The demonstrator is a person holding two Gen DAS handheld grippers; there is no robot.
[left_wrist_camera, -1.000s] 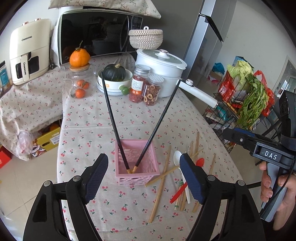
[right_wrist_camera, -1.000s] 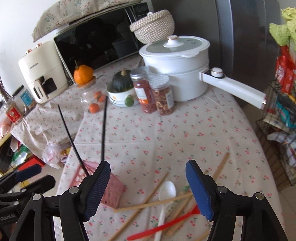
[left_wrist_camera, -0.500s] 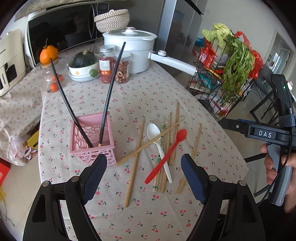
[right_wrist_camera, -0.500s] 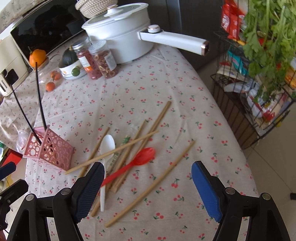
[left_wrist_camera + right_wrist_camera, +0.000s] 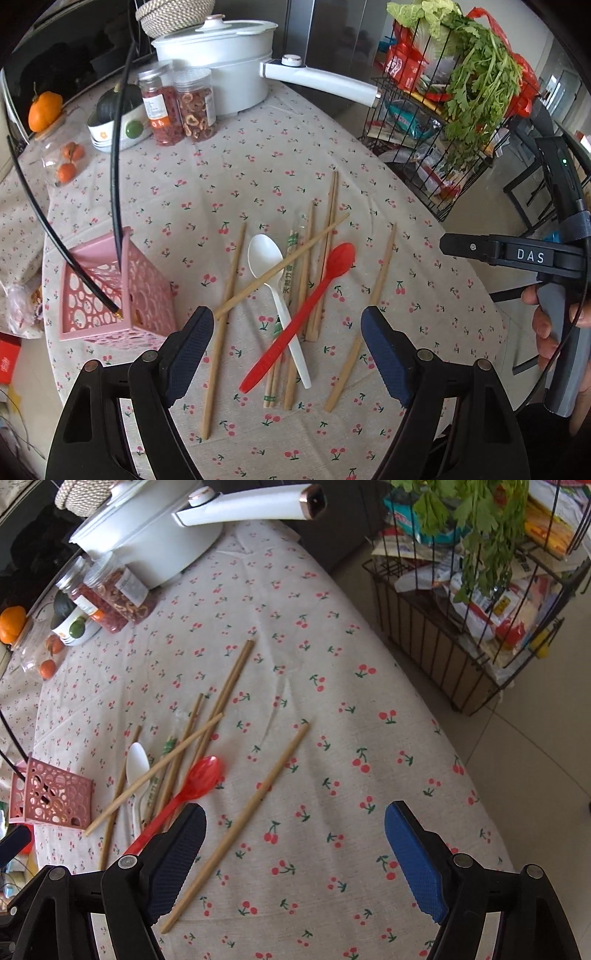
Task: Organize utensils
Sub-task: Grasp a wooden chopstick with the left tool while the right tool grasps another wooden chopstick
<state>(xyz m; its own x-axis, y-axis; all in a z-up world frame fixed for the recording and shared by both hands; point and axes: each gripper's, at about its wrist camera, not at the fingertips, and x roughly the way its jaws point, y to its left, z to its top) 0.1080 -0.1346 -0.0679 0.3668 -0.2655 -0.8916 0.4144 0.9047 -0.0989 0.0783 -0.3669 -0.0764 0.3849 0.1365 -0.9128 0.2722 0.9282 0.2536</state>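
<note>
The pink perforated plastic basket, standing near the left edge of the bench under its cherry-print cloth, so far holds only two long black chopsticks leaning out of it. Just beside it on the cloth lie the rest: a loose heap of bamboo chopsticks, a white plastic spoon and a red plastic spoon crossing one another, with one bamboo chopstick apart to the right. Most of the sorting looks undone; the left claw hangs spread and empty over the heap, and the right claw, whose jaws have just been opening with nothing between them, is spread beside the lone chopstick.
</note>
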